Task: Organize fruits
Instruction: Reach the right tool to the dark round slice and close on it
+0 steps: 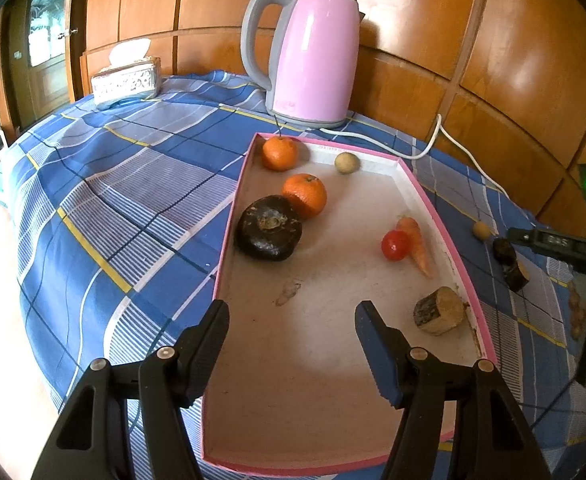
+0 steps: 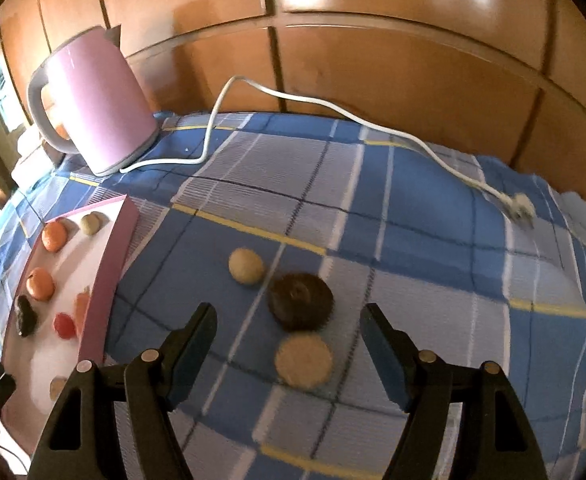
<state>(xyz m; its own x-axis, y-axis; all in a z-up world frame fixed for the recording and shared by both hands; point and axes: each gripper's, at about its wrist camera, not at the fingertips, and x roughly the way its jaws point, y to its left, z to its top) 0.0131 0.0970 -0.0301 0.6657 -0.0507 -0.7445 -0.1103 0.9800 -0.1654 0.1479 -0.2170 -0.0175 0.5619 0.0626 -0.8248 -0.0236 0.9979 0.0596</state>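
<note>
Both grippers — left gripper (image 1: 291,316), right gripper (image 2: 289,320) — released; kettle (image 1: 313,56) behind tray (image 1: 229,216).

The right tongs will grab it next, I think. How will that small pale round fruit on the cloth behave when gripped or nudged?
The pale fruit looks nearly spherical, so a nudge would likely roll it, perhaps against the dark piece beside it. It is small against the open right tongs, so it may slip out unless pinched centrally. The cloth may slow rolling.
</note>
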